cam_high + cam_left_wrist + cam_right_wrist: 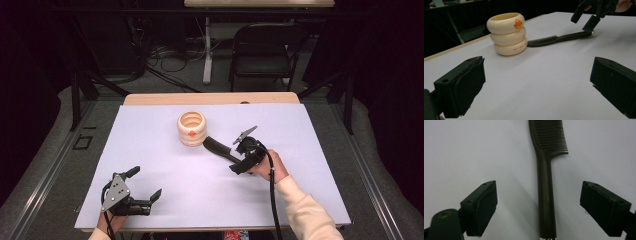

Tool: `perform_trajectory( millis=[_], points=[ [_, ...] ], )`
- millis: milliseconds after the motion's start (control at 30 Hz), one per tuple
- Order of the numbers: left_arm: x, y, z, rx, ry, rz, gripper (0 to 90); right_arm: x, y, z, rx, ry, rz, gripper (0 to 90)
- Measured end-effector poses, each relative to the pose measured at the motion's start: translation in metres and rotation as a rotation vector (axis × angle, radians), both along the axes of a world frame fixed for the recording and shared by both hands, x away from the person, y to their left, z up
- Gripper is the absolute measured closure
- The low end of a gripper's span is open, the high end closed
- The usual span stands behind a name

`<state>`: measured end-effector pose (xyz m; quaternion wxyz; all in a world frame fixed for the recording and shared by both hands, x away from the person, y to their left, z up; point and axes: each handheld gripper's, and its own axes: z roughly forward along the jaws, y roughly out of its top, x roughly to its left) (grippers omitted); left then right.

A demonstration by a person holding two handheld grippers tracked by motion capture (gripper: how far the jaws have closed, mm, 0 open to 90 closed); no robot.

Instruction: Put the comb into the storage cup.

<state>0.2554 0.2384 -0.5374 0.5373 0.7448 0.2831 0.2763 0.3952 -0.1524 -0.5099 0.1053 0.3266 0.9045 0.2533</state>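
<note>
— Comb (220,148) position, from above? 
— Flat on the table (150,165), teeth touching the ringed cup (191,128), handle under the right gripper (239,159).
— Left gripper view?
— Left gripper (536,82) open, empty, farther off.
— Right gripper view?
— Jaws spread, released; handle runs lengthwise between them, untouched.

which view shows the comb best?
Right gripper view: the comb lies lengthwise between the open jaws, teeth and handle sharp. Left gripper view shows its whole length side-on, farther off, teeth end at the cream holder. High view shows it small, dark and partly covered by the right gripper.
</note>
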Motion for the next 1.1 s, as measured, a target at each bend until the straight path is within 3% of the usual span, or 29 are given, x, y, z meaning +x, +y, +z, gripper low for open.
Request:
perform_trajectory(
  millis=[167, 667, 867, 1100],
  points=[
    [0.000, 0.000, 0.000, -0.002, 0.003, 0.001, 0.2, 0.001, 0.003, 0.000, -0.020, 0.025, -0.009, 0.0],
    [0.000, 0.000, 0.000, -0.007, -0.001, -0.001, 0.2, 0.018, 0.022, 0.002, -0.097, 0.058, -0.001, 0.0],
    [0.000, 0.000, 0.000, -0.007, 0.003, -0.007, 0.2, 0.025, 0.032, 0.003, -0.148, 0.071, 0.009, 31.9],
    [0.000, 0.000, 0.000, -0.010, 0.004, -0.008, 0.2, 0.035, 0.041, 0.001, -0.214, 0.096, 0.028, 55.1]
  ],
)
